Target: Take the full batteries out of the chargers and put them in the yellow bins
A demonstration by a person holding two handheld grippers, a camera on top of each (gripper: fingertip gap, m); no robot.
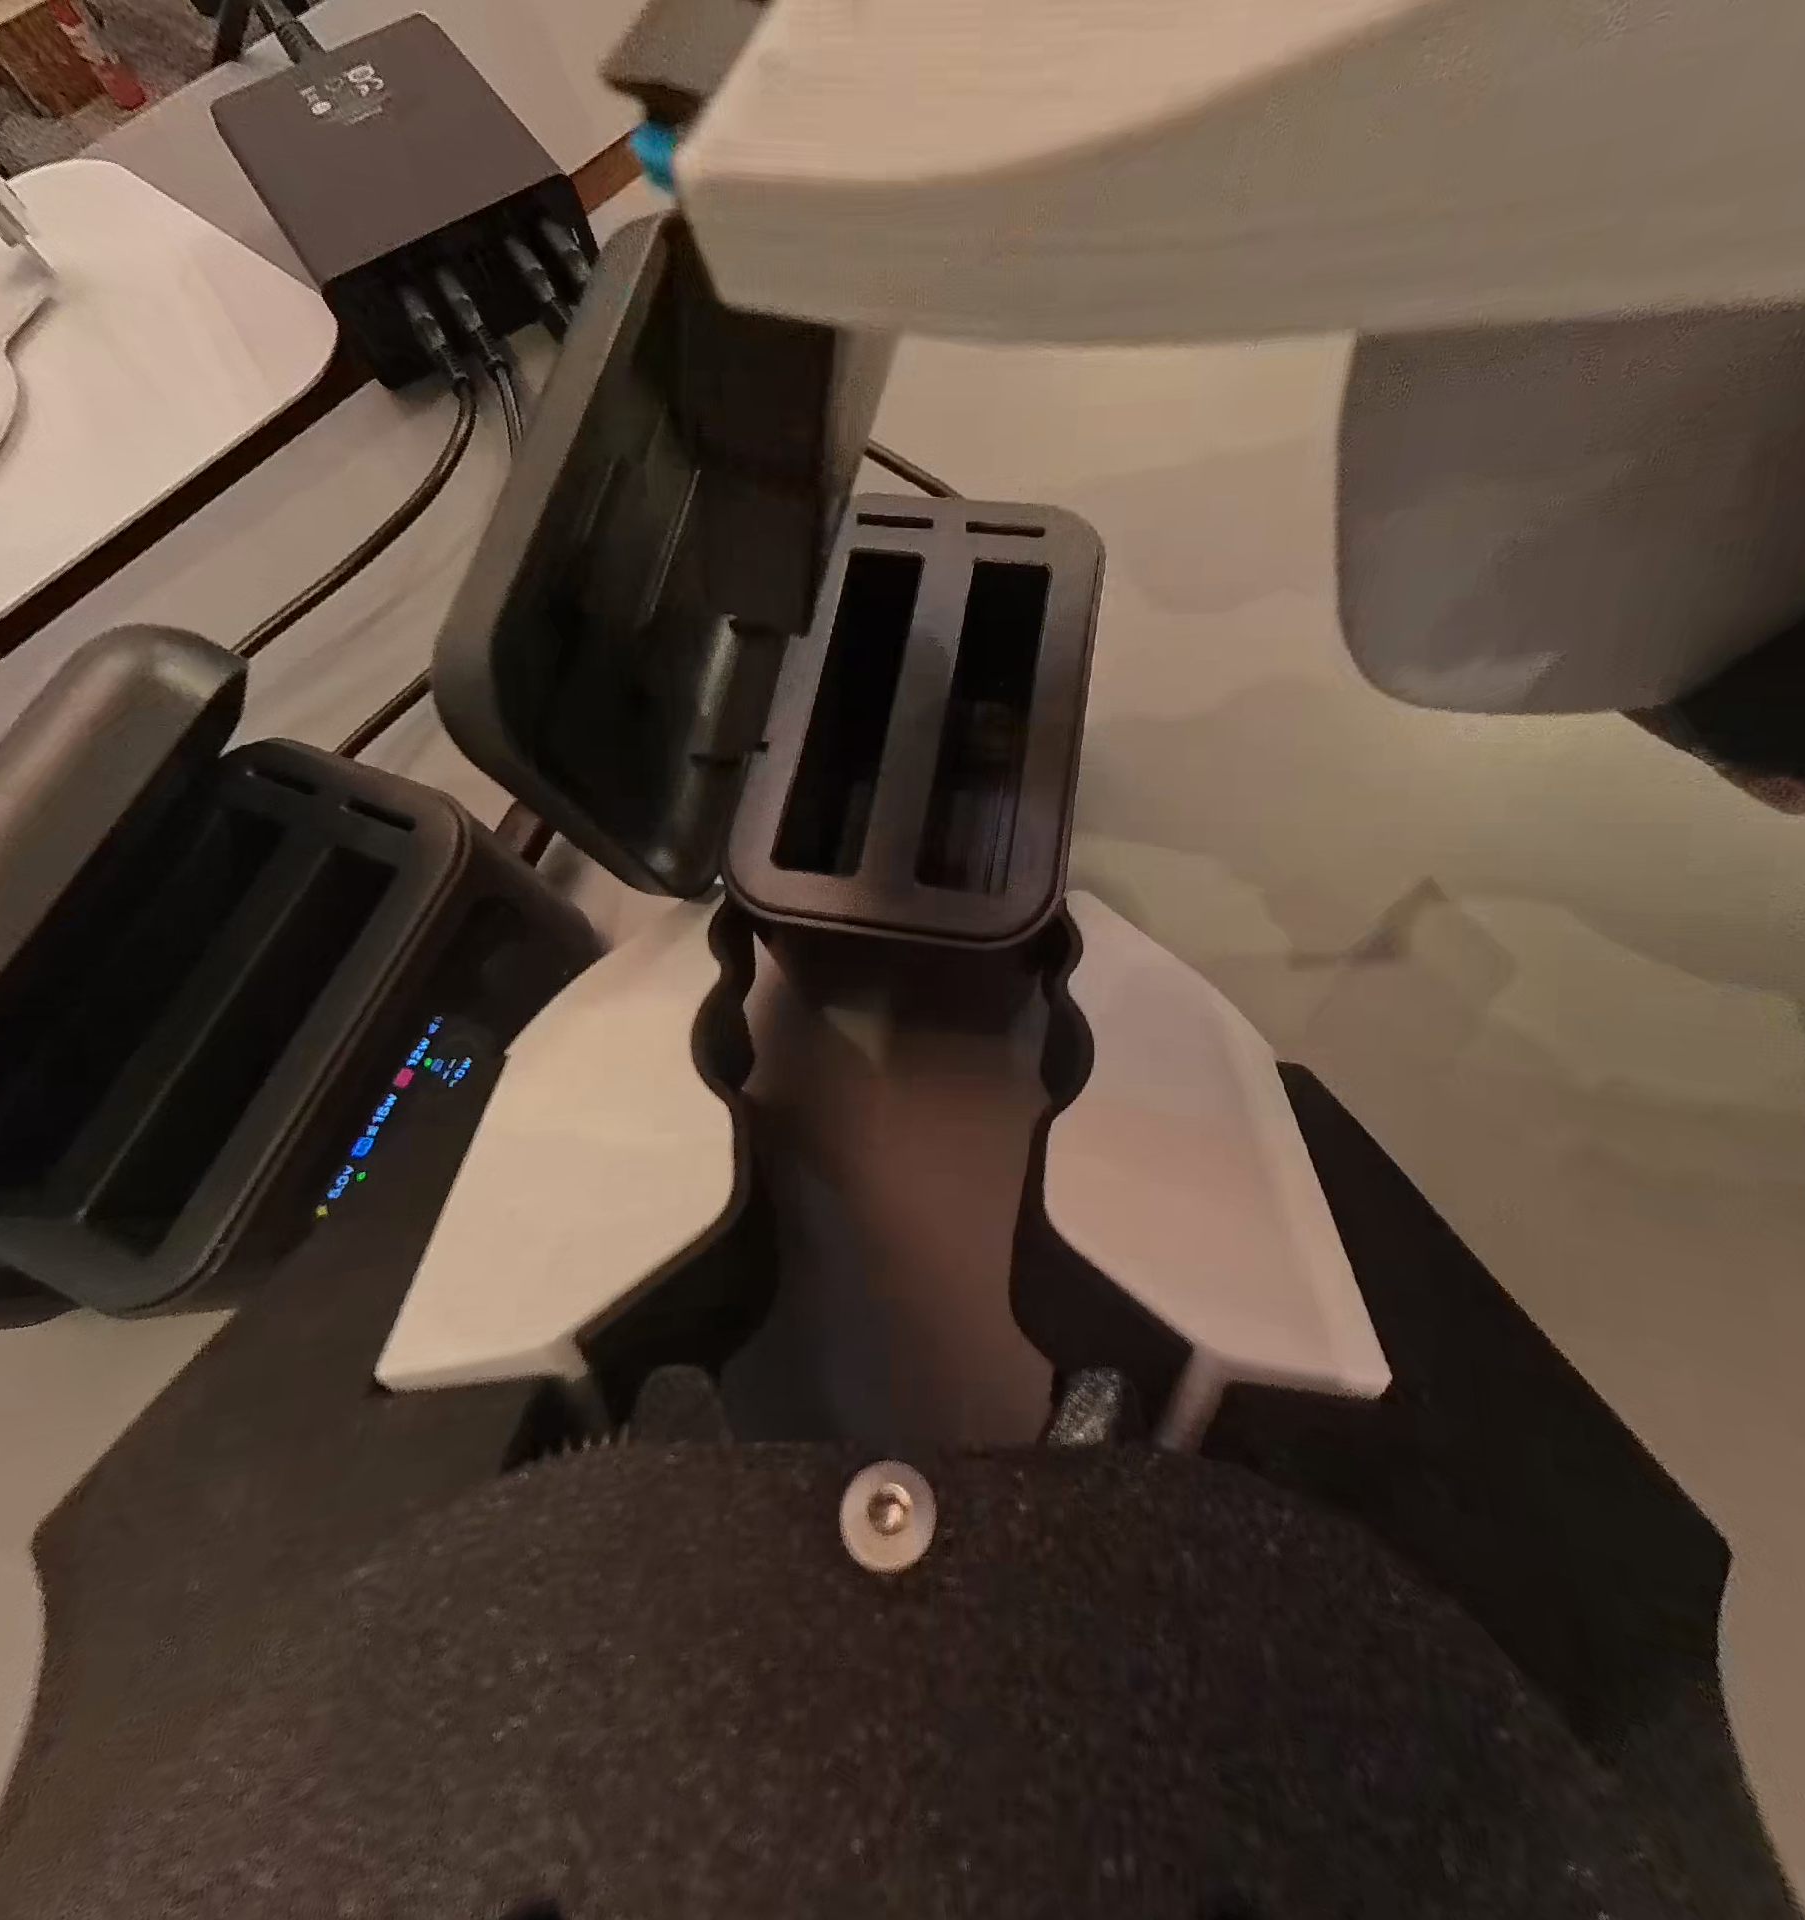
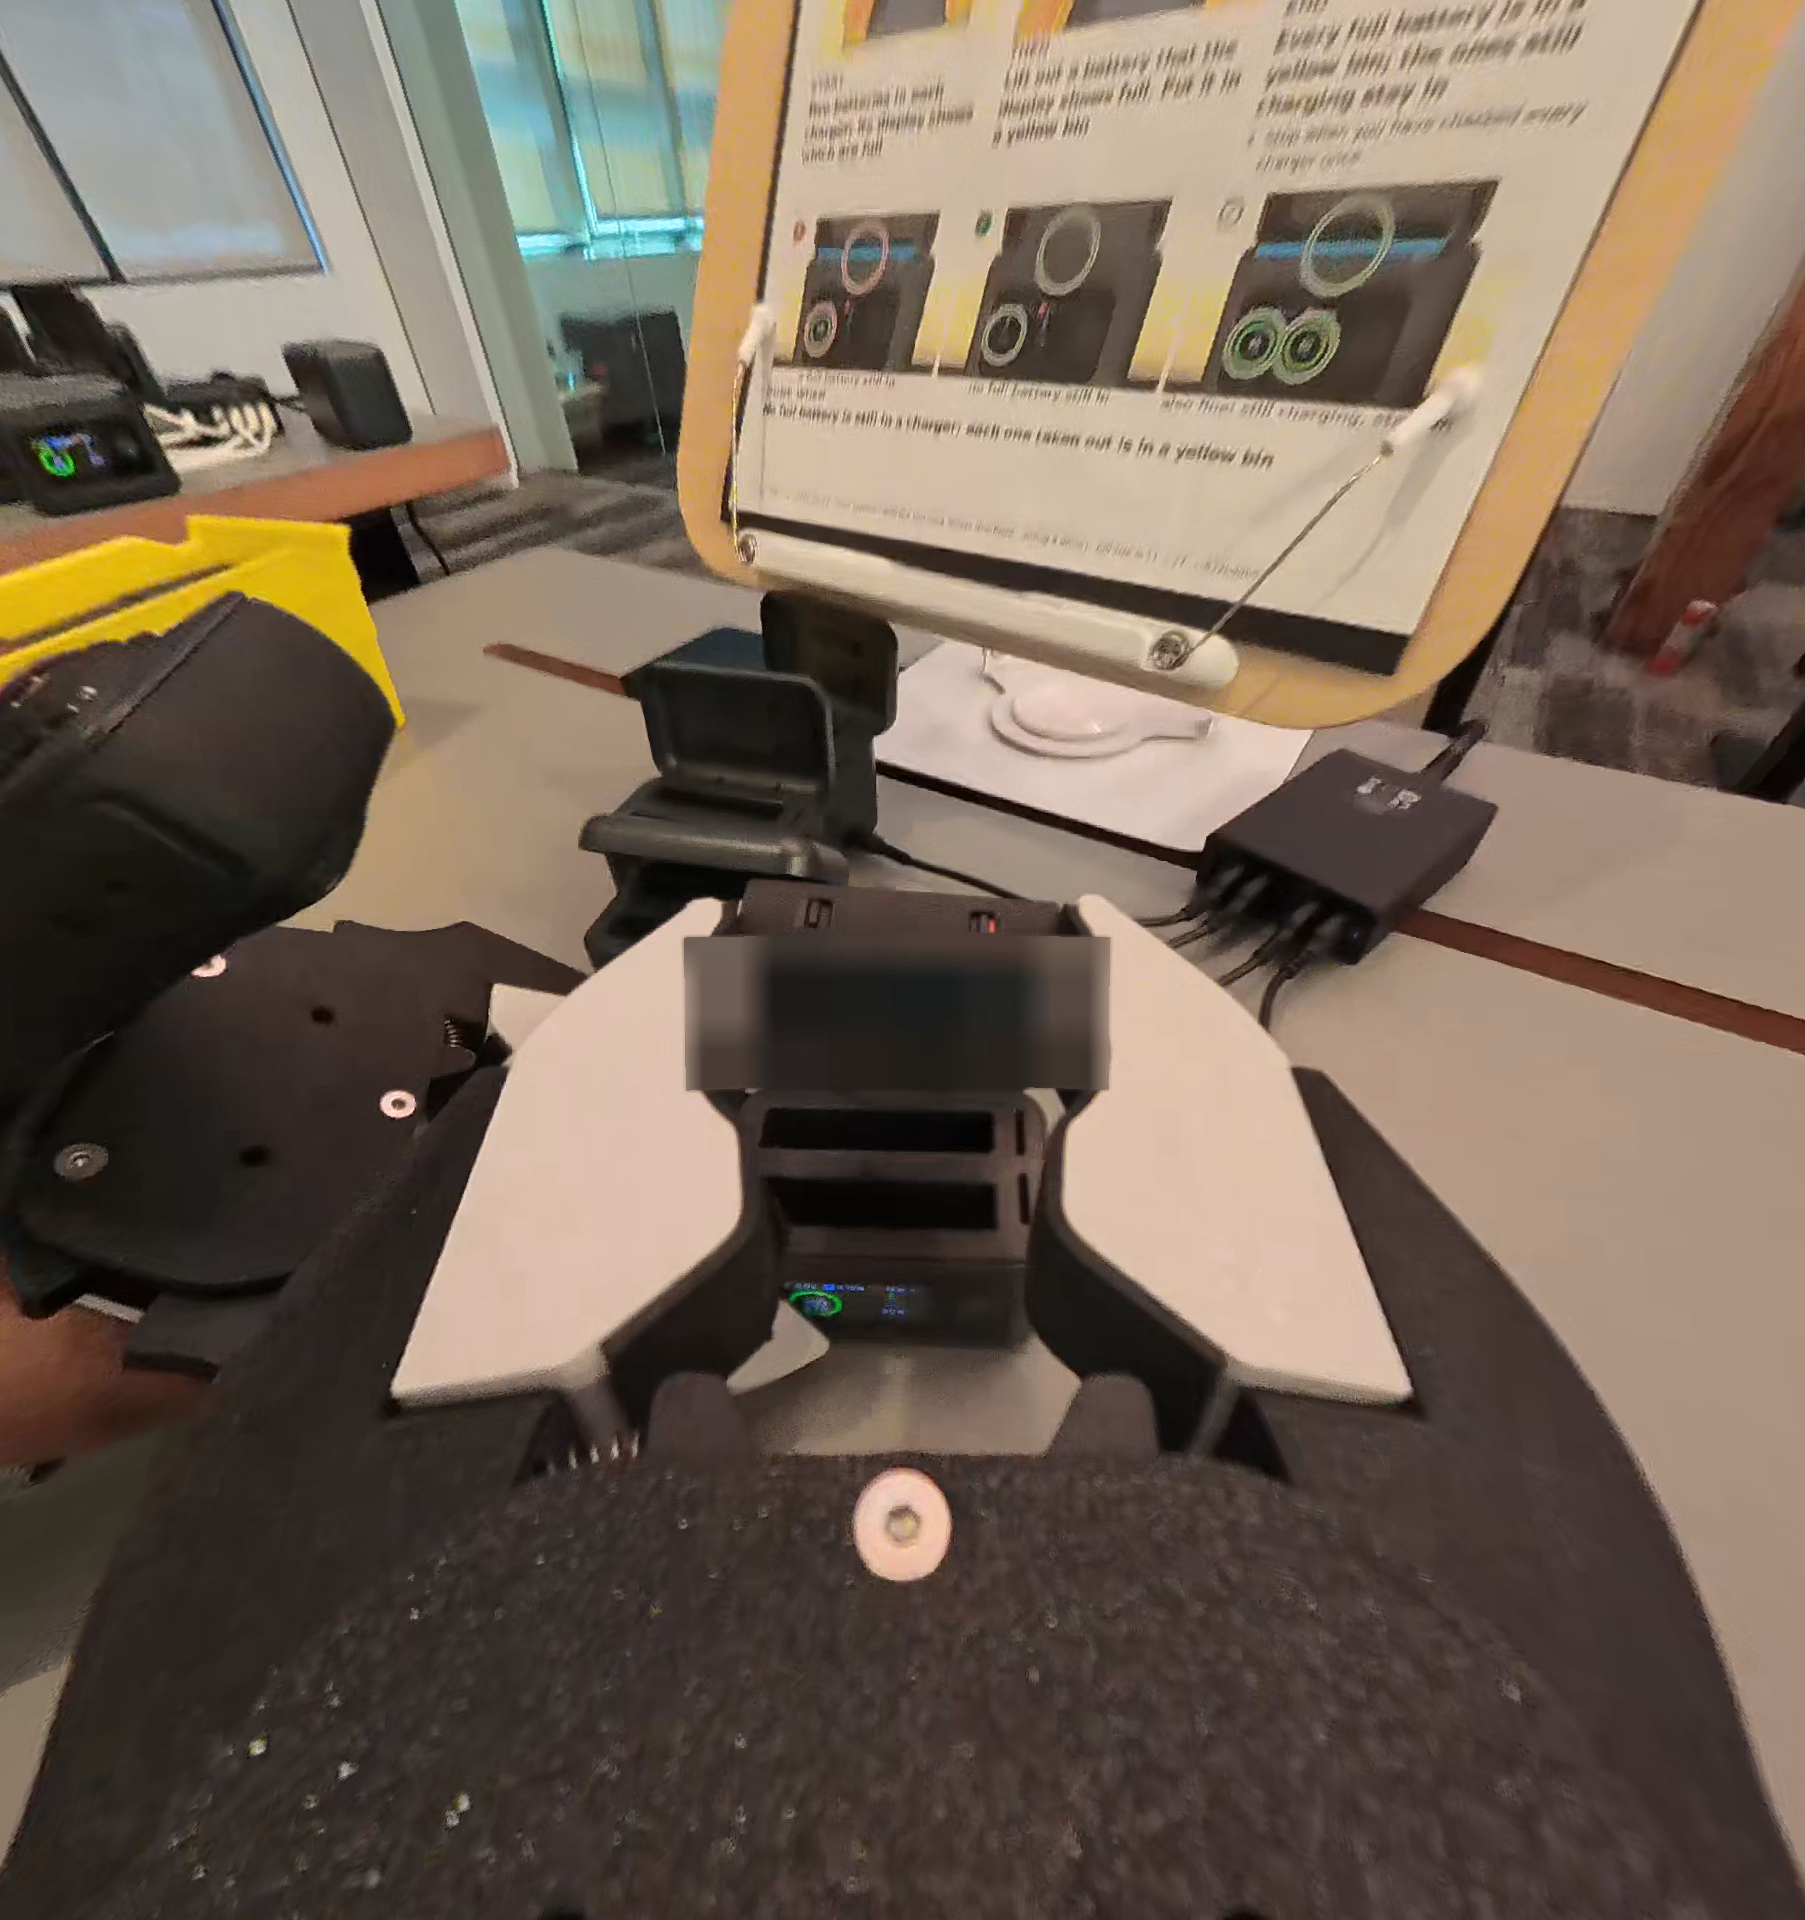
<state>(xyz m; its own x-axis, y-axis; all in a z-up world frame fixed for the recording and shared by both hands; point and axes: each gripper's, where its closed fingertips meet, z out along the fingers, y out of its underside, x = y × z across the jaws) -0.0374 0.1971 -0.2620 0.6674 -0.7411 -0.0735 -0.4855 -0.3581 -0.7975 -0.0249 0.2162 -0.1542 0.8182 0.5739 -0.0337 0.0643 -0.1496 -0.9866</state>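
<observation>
My left gripper (image 1: pixel 893 987) is shut on the body of a black two-slot charger (image 1: pixel 939 727) and holds it just under the rim. The charger's lid (image 1: pixel 607 623) stands open. Both slots look empty in the right wrist view (image 2: pixel 887 1174), and its display (image 2: pixel 856 1304) shows a green ring. My right gripper (image 2: pixel 898 925) is shut on a black battery (image 2: pixel 877 909) and holds it just above the charger. One of the right gripper's white fingers (image 1: pixel 981 177) shows at the top of the left wrist view. A yellow bin (image 2: pixel 254 582) stands at the far left.
A second open charger (image 1: pixel 202 987) with a lit display stands left of the held one, and also shows in the right wrist view (image 2: pixel 711 821). A black power hub (image 2: pixel 1345 831) with several cables sits at the right. An instruction board (image 2: pixel 1137 312) on a white stand stands behind. More chargers (image 2: pixel 46 447) are on a far table. Some 11 centimeters of space lies between my two pairs of fingers.
</observation>
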